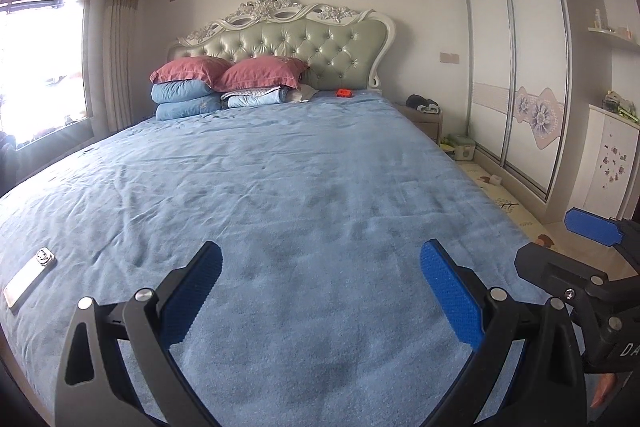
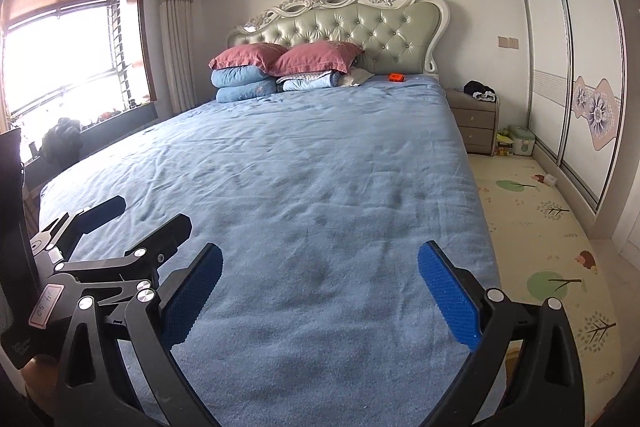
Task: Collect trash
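A wide bed with a blue sheet (image 1: 304, 187) fills both views, and it shows in the right wrist view (image 2: 312, 179) too. A small orange-red object (image 1: 344, 93) lies on the sheet near the headboard, also in the right wrist view (image 2: 397, 78). My left gripper (image 1: 320, 267) is open and empty above the foot of the bed. My right gripper (image 2: 320, 267) is open and empty beside it, to the right. Each gripper shows at the edge of the other's view, the right one (image 1: 592, 227) and the left one (image 2: 100, 211).
A phone in a pale case (image 1: 28, 277) lies on the bed's left edge. Red pillows (image 1: 228, 71) and folded blue quilts (image 1: 184, 103) are stacked by the headboard. A nightstand (image 2: 474, 119), a small box (image 2: 522, 143), a patterned play mat (image 2: 552, 247) and a sliding wardrobe (image 2: 576, 47) are to the right.
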